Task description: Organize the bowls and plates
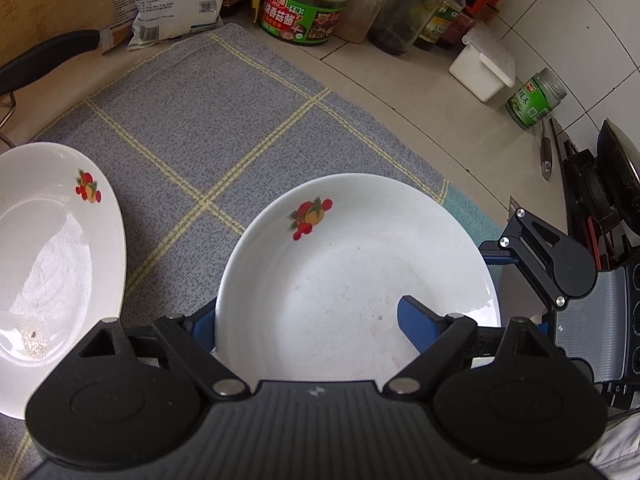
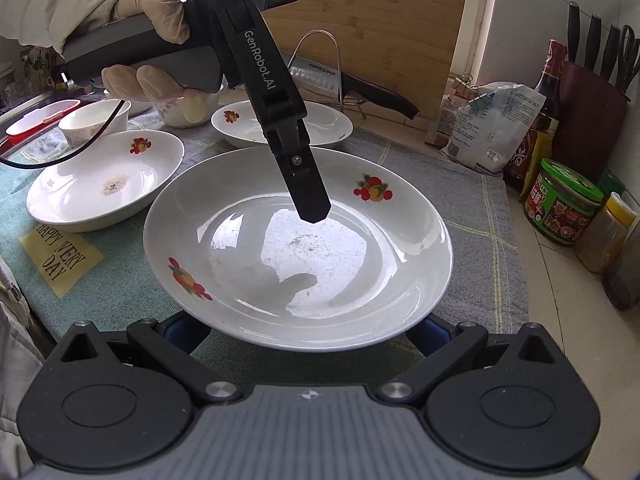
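The plate (image 2: 296,256) lies on the cloth (image 1: 200,120) right under both tools. It is round, so it has no long axis to line up with, and only the choice of rim point matters. The left gripper (image 1: 306,312) is nearer. In its own view it straddles the rim at about 7 o'clock, with one finger over the plate's well and the other just outside the edge. Its jaws stand part open, well apart, and pinch nothing. From the right wrist only one left finger shows, and its tip hangs over the plate's middle. The right gripper (image 2: 308,328) comes in at the plate's 6 o'clock in its own view. Its jaws are wide apart and grip nothing, and their tips are hidden under the near rim, so I cannot tell if they touch it. My guess is that the next move is to close on that rim, which needs the outer finger to slip beneath the edge. A second plate (image 2: 104,184) sits at 10 o'clock, just beside the first. A third plate (image 2: 320,120) is at 12 o'clock, and two bowls (image 2: 96,120) lie further off at 10 o'clock. The cloth is grey checked and covers a pale tiled counter (image 1: 400,60). Jars (image 1: 308,4) and bottles stand along the wall, and a board (image 2: 380,40) leans near a window. A gloved hand (image 2: 152,12) holds the left tool.
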Demonstrator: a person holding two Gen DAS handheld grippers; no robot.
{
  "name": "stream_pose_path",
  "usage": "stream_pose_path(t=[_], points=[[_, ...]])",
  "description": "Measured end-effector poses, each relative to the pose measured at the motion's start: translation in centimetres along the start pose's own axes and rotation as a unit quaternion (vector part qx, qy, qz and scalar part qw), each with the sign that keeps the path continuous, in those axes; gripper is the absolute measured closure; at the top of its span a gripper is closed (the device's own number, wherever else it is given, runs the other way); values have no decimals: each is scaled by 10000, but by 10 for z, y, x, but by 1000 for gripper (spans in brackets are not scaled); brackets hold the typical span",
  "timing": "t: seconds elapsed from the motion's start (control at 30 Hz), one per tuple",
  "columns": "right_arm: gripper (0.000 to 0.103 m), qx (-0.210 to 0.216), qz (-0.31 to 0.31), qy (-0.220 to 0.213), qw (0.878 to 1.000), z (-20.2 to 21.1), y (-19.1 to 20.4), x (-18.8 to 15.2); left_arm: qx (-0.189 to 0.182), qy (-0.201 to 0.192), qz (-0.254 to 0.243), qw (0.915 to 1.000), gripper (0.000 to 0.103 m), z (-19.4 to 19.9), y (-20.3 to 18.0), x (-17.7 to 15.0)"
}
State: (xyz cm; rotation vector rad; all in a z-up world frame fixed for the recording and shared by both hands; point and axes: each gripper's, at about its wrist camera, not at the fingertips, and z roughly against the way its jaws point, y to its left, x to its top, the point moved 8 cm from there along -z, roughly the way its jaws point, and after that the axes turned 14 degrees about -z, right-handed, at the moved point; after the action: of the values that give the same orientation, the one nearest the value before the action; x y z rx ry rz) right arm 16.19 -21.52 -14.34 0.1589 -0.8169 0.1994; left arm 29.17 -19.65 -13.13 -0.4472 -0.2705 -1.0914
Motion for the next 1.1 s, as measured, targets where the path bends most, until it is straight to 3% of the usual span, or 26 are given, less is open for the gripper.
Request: stream_pose_path(t=[0.57,1.1], points=[[0,-39,127,-53,9999,-15,-44,23,173,-250,66,9995,15,-11,20,49],[0,-92,85,78,9999,-40,-83,30,188,-219,97,9995,15,-45,40,78]])
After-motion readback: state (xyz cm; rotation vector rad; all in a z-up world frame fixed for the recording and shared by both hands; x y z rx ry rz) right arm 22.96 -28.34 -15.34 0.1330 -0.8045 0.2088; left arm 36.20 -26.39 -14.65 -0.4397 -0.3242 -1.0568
